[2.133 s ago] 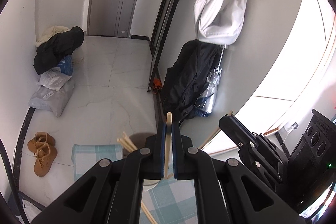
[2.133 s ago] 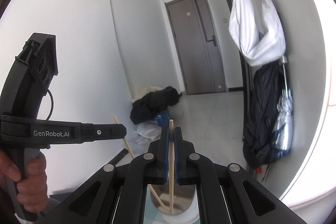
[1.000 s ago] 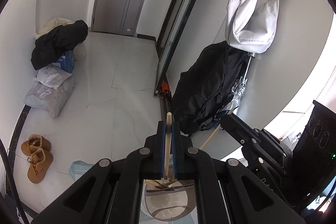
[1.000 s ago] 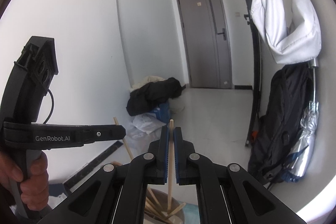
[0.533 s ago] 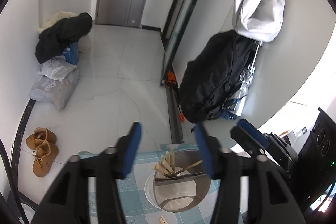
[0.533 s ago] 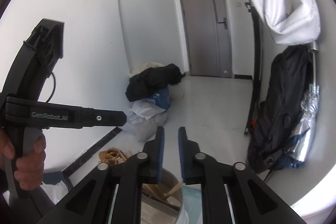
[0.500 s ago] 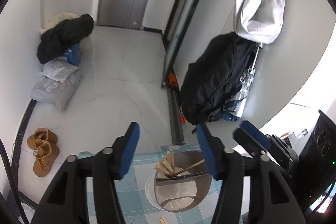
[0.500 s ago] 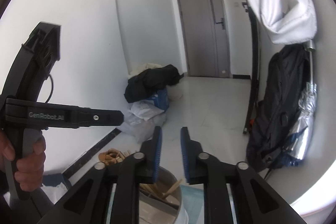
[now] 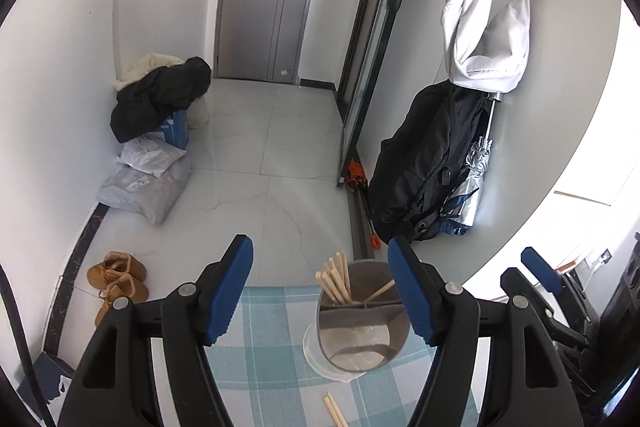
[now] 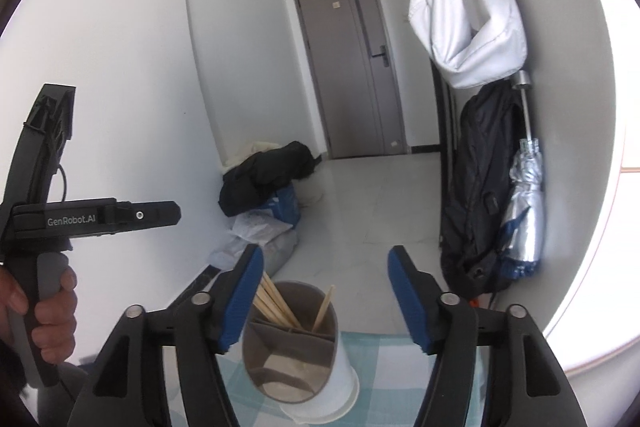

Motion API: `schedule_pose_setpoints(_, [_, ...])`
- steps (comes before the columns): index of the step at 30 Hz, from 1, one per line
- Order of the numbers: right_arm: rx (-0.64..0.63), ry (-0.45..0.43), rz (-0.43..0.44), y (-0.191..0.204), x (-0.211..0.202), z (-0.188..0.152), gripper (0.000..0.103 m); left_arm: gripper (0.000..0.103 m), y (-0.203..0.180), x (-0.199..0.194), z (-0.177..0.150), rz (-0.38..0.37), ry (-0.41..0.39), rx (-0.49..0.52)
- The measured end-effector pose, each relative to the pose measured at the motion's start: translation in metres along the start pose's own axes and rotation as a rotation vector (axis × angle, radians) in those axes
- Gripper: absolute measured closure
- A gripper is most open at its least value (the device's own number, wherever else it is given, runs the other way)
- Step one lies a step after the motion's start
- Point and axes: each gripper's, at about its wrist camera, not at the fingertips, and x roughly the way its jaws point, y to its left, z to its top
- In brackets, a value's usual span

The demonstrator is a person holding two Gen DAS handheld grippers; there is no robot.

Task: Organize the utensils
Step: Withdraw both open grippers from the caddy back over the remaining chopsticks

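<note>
A grey divided utensil holder [image 9: 360,323] stands in a white cup on the teal checked tablecloth [image 9: 272,347]. A bundle of wooden chopsticks [image 9: 334,283] leans in its far compartment, and a single chopstick [image 9: 380,291] leans beside them. My left gripper [image 9: 320,251] hovers above and just short of the holder, its jaws opening with nothing between the pads. In the right wrist view the holder [image 10: 292,347] and its chopsticks [image 10: 274,301] sit below my right gripper [image 10: 325,259], whose jaws are opening too and hold nothing. Two loose chopsticks [image 9: 334,409] lie on the cloth.
A hand [image 10: 44,307] holds the left gripper's handle at the left. On the floor beyond the table edge are tan shoes [image 9: 118,279], parcels [image 9: 148,183] and a black coat pile [image 9: 160,95]. A black backpack [image 9: 432,163] and a white bag [image 9: 488,35] hang on the right wall.
Both grippers were shut on a chopstick each over the holder; both have opened and let go. The chopsticks now stand in the holder, and both grippers have drawn back from it.
</note>
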Motion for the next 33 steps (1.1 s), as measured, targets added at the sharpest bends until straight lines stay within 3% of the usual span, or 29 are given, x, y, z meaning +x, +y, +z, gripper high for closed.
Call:
schedule_pose_setpoints(5, [-0.002, -0.023, -0.022, 0.004, -0.020, -0.005, 0.026, 0.036, -0.008, -0.021, -0.014, 0.053, -0.066, 0.031])
schedule_pose_setpoints(7, [-0.005, -0.036, -0.042, 0.006, -0.028, -0.007, 0.020, 0.028, -0.010, -0.029, -0.020, 0.068, -0.093, 0.039])
schedule_pose_setpoints(9, [-0.007, -0.051, -0.054, 0.009, -0.036, -0.010, 0.019, 0.019, -0.010, -0.037, -0.026, 0.075, -0.119, 0.042])
schedule_pose_setpoints(17, [-0.032, -0.066, -0.070, 0.022, -0.056, -0.025, 0.017, 0.010, -0.012, -0.057, -0.051, 0.119, -0.203, 0.062])
schedule_pose_setpoints(29, [-0.046, 0.001, -0.062, 0.028, -0.065, -0.069, 0.017, 0.010, -0.006, -0.047, -0.103, 0.157, -0.188, 0.040])
schedule_pose_setpoints(33, [-0.042, 0.052, -0.069, 0.025, -0.058, -0.086, 0.017, 0.010, 0.003, -0.031, -0.124, 0.180, -0.142, 0.019])
